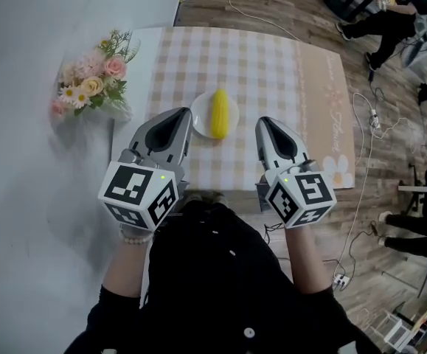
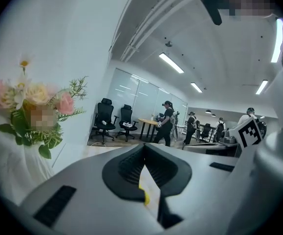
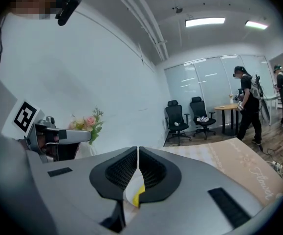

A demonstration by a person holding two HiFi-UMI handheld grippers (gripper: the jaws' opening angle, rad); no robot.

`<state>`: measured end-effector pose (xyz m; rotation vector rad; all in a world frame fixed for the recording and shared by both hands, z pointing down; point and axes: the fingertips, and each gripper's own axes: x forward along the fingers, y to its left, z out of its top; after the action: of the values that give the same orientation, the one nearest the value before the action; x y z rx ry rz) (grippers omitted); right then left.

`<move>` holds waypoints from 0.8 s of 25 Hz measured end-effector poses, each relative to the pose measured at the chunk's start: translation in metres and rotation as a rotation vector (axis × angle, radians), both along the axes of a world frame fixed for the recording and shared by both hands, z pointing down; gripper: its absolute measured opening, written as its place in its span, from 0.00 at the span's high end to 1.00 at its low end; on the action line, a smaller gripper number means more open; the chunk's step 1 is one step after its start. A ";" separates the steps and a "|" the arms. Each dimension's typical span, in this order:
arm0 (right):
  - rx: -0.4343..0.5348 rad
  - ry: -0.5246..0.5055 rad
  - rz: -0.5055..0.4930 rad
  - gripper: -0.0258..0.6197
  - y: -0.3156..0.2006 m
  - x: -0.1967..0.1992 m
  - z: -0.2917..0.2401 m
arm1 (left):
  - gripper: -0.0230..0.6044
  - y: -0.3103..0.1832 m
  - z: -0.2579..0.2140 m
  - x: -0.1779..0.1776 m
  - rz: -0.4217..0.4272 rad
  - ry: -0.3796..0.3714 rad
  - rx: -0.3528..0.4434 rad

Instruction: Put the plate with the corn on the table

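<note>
Grey left gripper, right gripper, flanking plate

A single word can be read: "Flower", in pale cursive on the beige border of the checked cloth that covers the bench. It is legible in the right gripper view; in the head view it is only a faint scrawl. The left marker cube and the right marker cube carry black-and-white square patterns, not letters.
</note>
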<state>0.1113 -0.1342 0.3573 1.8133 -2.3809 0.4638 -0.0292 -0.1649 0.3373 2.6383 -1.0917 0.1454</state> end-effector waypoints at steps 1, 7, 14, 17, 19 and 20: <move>0.006 0.015 -0.003 0.89 0.001 0.000 -0.002 | 0.94 0.002 -0.001 0.001 0.005 -0.008 0.009; 0.020 0.041 -0.007 0.89 0.006 0.000 -0.007 | 0.94 0.013 -0.005 0.003 0.024 -0.053 0.046; 0.043 0.076 -0.020 0.89 0.012 -0.002 -0.015 | 0.94 0.020 -0.009 0.006 0.037 -0.075 0.074; 0.044 0.078 -0.021 0.89 0.013 -0.002 -0.015 | 0.94 0.020 -0.009 0.005 0.032 -0.076 0.063; 0.039 0.084 -0.018 0.89 0.014 0.000 -0.013 | 0.94 0.020 -0.008 0.005 0.029 -0.078 0.061; 0.036 0.087 -0.017 0.89 0.015 0.001 -0.011 | 0.94 0.021 -0.007 0.006 0.028 -0.078 0.060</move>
<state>0.1125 -0.1196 0.3459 1.7875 -2.3591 0.3350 -0.0236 -0.1443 0.3299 2.7233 -1.1001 0.2268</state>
